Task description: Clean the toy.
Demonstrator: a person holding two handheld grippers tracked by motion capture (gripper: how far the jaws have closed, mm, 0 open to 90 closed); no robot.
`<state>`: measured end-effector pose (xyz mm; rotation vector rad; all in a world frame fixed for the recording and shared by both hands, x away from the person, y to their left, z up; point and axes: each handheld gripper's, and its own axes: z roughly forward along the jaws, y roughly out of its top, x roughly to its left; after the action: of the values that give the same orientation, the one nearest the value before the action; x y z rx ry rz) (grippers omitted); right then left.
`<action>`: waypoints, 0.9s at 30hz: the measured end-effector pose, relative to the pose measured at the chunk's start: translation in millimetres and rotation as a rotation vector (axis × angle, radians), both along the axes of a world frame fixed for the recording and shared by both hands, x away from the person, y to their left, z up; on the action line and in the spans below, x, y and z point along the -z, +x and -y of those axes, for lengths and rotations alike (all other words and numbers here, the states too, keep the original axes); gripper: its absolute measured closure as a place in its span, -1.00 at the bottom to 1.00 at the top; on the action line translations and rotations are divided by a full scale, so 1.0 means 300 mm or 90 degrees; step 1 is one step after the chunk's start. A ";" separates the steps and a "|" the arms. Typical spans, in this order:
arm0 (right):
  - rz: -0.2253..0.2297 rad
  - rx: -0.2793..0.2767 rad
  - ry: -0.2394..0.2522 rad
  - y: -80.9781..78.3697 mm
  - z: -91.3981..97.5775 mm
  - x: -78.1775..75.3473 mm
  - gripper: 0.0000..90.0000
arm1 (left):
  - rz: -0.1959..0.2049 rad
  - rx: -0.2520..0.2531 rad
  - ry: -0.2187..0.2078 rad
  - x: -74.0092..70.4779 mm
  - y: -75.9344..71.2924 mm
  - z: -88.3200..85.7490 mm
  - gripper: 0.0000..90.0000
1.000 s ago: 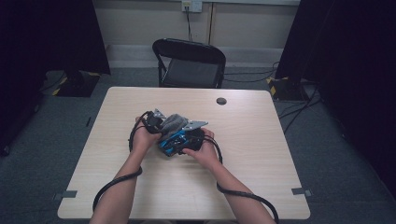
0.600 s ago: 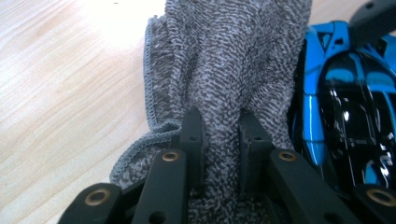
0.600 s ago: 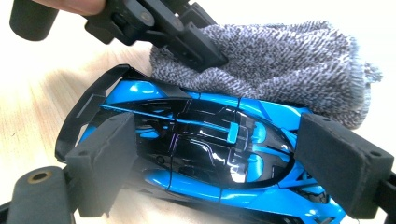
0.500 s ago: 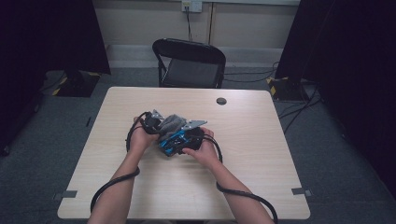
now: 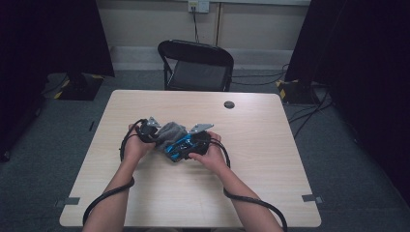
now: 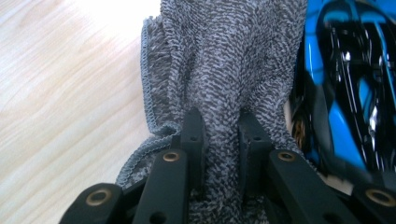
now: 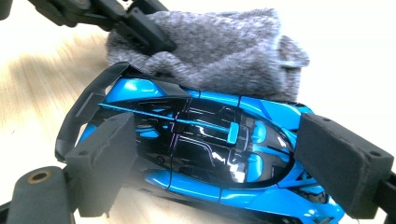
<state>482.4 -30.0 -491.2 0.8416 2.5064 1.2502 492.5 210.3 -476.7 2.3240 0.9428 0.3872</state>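
The surface (image 5: 270,159) is a light wood-grain top. A black folding chair (image 5: 197,65) stands behind its far edge, and a small dark disc (image 5: 229,104) lies on the surface near that edge, well apart from the work.

The person's forearms enter from the near edge. The left hand (image 5: 136,145) and the right hand (image 5: 209,155) meet at the middle of the surface, each trailing a black cable.

The cloth (image 5: 171,132) is grey knit with a stitched hem. It lies bunched on the surface between the two hands, touching the car along one side.

The car (image 5: 180,146) is a blue and black toy model. In the right hand-held gripper view it lies on the surface, its length spanning the gap between the jaws, with the cloth against its far side.

The left hand-held gripper (image 6: 223,128) is clamped on a fold of the cloth: the jaws stand close together with the fabric pinched between them.

The right hand-held gripper (image 7: 231,161) is spread wide, one padded jaw at each end of the car. The pads appear to press on both ends, so the car is clamped lengthwise.
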 end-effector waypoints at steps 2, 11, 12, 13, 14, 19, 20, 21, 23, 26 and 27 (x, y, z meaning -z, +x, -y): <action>0.001 0.000 0.000 0.000 0.000 0.000 -0.72 | -0.001 -0.004 -0.002 0.000 -0.013 -0.013 0.69; 0.002 0.000 0.002 -0.001 0.000 0.001 -0.71 | -0.003 0.002 -0.016 -0.002 -0.092 -0.070 0.70; 0.002 0.000 0.002 -0.001 0.000 0.001 -0.71 | -0.003 0.003 -0.022 -0.001 -0.100 -0.075 0.70; 0.002 0.000 0.001 -0.001 0.000 0.001 -0.71 | -0.004 0.004 -0.022 -0.002 -0.108 -0.080 0.70; 0.002 0.000 0.001 -0.001 0.000 0.001 -0.71 | -0.004 0.006 -0.028 -0.001 -0.116 -0.083 0.70; 0.004 0.001 0.004 -0.003 0.000 0.002 -0.71 | -0.005 0.006 -0.042 -0.002 -0.151 -0.097 0.71; 0.004 0.001 0.003 -0.003 0.000 0.002 -0.71 | -0.004 0.004 -0.046 -0.002 -0.158 -0.100 0.71; 0.004 0.001 0.004 -0.003 0.000 0.002 -0.71 | -0.002 0.004 -0.044 -0.004 -0.163 -0.105 0.71; 0.004 0.000 0.004 -0.003 0.000 0.003 -0.71 | -0.008 -0.001 -0.048 -0.006 -0.176 -0.118 0.71; 0.004 0.000 0.004 -0.002 0.000 0.002 -0.71 | -0.011 -0.008 -0.048 -0.013 -0.192 -0.141 0.72; 0.005 0.001 0.005 -0.002 0.000 0.003 -0.71 | -0.012 -0.012 -0.046 -0.018 -0.197 -0.150 0.72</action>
<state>481.7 -30.1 -492.1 0.8382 2.4971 1.2606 433.5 255.4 -471.3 2.2590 0.9730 0.3344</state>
